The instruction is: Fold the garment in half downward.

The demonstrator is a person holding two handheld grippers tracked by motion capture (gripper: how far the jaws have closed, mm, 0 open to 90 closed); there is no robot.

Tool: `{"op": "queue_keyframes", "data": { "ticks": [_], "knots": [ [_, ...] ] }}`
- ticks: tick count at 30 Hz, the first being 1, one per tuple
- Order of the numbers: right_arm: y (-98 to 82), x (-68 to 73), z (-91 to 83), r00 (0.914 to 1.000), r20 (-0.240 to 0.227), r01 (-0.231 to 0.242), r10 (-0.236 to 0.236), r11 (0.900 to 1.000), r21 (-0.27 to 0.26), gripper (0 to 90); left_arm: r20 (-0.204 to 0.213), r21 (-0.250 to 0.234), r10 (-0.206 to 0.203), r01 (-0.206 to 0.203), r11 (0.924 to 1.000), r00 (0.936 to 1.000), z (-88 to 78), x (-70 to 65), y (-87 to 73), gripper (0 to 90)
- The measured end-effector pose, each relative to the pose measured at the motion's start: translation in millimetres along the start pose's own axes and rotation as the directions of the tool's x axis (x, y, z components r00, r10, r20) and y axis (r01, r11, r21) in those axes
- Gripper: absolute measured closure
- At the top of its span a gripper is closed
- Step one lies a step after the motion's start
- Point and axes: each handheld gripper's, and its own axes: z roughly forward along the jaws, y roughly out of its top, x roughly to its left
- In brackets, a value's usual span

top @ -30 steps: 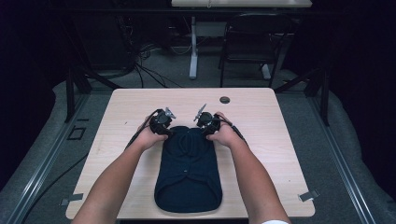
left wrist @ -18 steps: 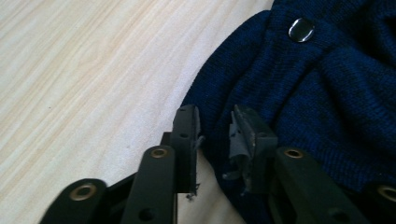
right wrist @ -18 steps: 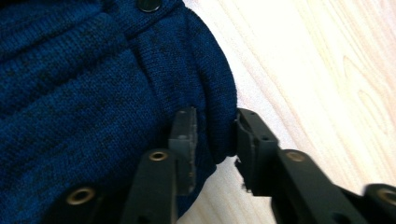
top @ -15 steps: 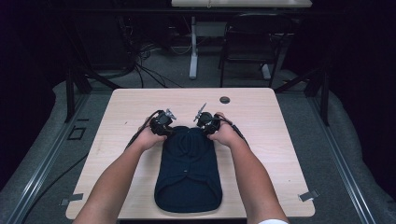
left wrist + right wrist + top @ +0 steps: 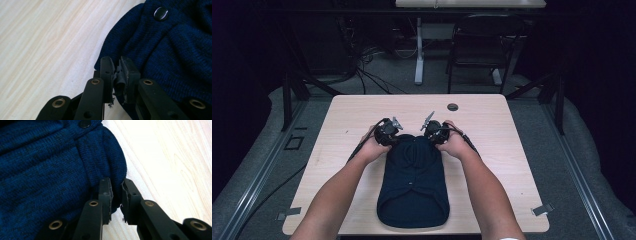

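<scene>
My left gripper (image 5: 117, 75) and right gripper (image 5: 116, 192), jaws just closed, each pinch far-end edge of navy knit sweater (image 5: 414, 180) lying flat on desk (image 5: 492, 120).

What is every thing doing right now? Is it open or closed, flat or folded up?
Navy knitted garment: lying flat on the table, folded narrow, buttons done up, far edge pinched at both corners.
Left gripper: jaws have just been closing, now shut on the garment's edge.
Right gripper: jaws have just been closing, now shut on a fold of the garment's edge.
Wooden table: level, carrying the garment.
Small dark round thing: lying flat near the table's far edge, apart from the garment.
</scene>
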Motion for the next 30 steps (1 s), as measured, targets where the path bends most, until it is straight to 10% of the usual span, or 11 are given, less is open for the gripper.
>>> {"op": "queue_keyframes", "data": {
  "ticks": [30],
  "knots": [
    [15.2,-1.4,-85.0,0.9930,0.111,0.062,-0.039,0.974,-0.216,81.4,-0.109,-0.200,0.016,-0.038,0.9791,0.9939,-95.1,10.0,19.6,82.4]
  ]
}}
